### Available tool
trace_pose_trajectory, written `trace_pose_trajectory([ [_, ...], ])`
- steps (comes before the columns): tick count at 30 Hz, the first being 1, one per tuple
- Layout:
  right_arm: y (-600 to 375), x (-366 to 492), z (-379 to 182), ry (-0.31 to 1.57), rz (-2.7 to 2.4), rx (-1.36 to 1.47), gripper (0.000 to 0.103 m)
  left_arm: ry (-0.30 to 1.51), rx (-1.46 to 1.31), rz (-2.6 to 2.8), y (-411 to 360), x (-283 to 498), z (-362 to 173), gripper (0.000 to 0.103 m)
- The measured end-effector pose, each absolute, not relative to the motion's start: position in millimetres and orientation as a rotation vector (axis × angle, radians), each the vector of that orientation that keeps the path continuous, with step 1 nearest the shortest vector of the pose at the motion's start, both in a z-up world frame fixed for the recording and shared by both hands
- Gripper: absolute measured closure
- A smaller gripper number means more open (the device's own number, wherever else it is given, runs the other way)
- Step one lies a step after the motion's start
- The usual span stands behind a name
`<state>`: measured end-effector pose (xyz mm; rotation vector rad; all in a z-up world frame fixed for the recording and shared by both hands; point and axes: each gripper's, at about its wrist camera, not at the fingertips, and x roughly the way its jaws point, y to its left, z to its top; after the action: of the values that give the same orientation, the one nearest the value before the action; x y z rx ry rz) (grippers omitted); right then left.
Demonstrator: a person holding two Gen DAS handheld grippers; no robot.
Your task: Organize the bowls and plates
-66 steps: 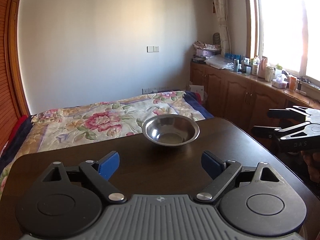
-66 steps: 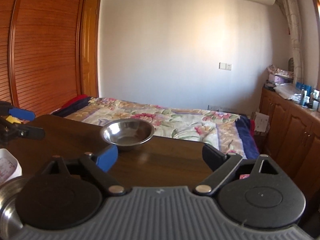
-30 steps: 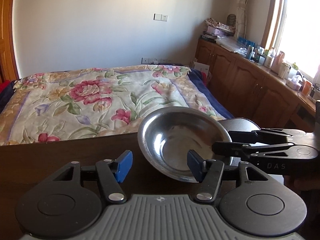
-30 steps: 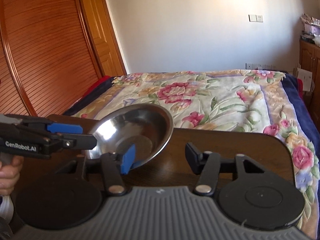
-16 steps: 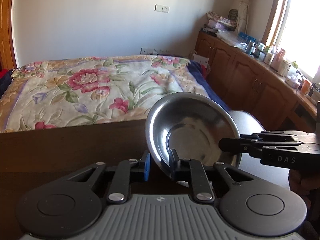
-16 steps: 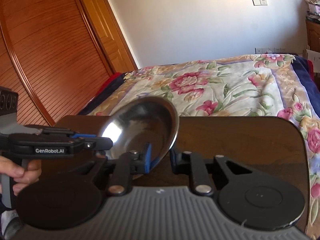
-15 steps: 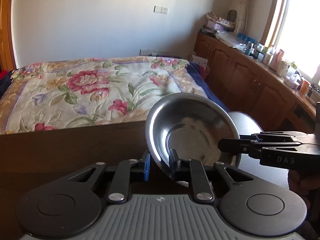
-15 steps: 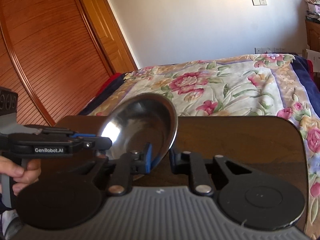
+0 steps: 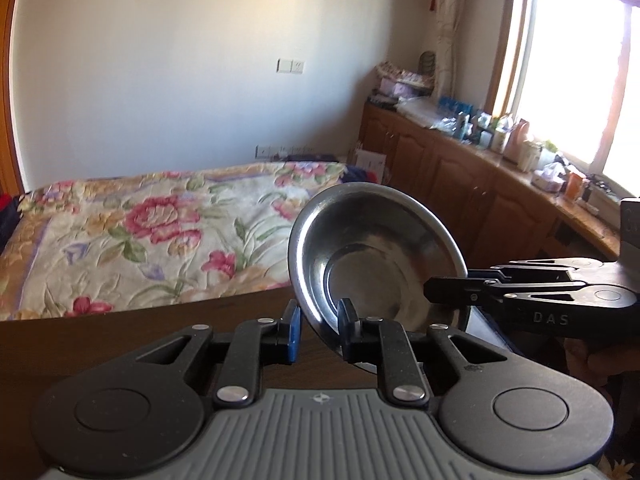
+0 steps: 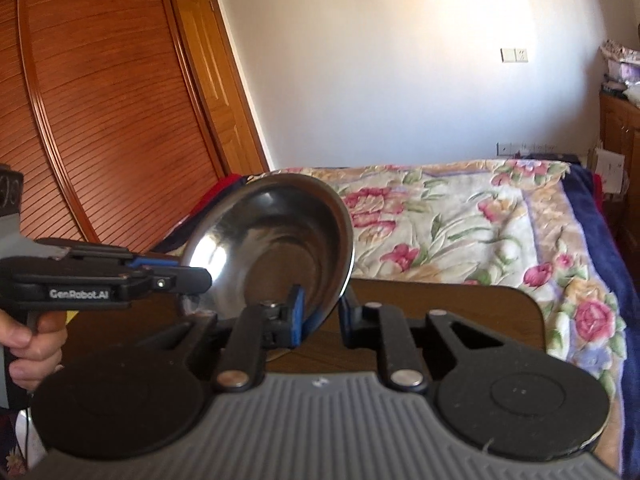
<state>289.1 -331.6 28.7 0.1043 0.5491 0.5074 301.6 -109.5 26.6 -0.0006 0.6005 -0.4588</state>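
The left gripper (image 9: 318, 330) pinches the near rim of the round, shiny steel bowl (image 9: 372, 264), its black body hiding the bowl's lowest edge; the right gripper (image 10: 320, 320) clamps the opposite rim, so the tilted bowl hangs between both above the dark brown wooden table (image 9: 120, 340); only part of a hand (image 10: 34, 344) shows on the left gripper's handle; beyond, the flowered bedspread (image 9: 140, 232) is partly hidden; bottles on the wooden cabinet (image 9: 480, 168) wash out in window glare.
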Motion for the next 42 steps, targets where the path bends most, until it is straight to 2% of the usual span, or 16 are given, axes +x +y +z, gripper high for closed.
trace_pose_trajectory([
  [12,-333.6,245.2,46.1,0.488,0.47,0.11,0.083,0.537,-0.012,-0.493,-101.1,244.8,47.0,0.082],
  [29,-312.5,185.7,43.9,0.434,0.455,0.097,0.083,0.46,-0.024,-0.497,-77.4,170.7,45.5,0.082],
  [42,-303.5,147.1,19.2,0.457,0.469,0.132,0.083,0.435,-0.004,-0.469,-68.8,123.0,17.0,0.082],
])
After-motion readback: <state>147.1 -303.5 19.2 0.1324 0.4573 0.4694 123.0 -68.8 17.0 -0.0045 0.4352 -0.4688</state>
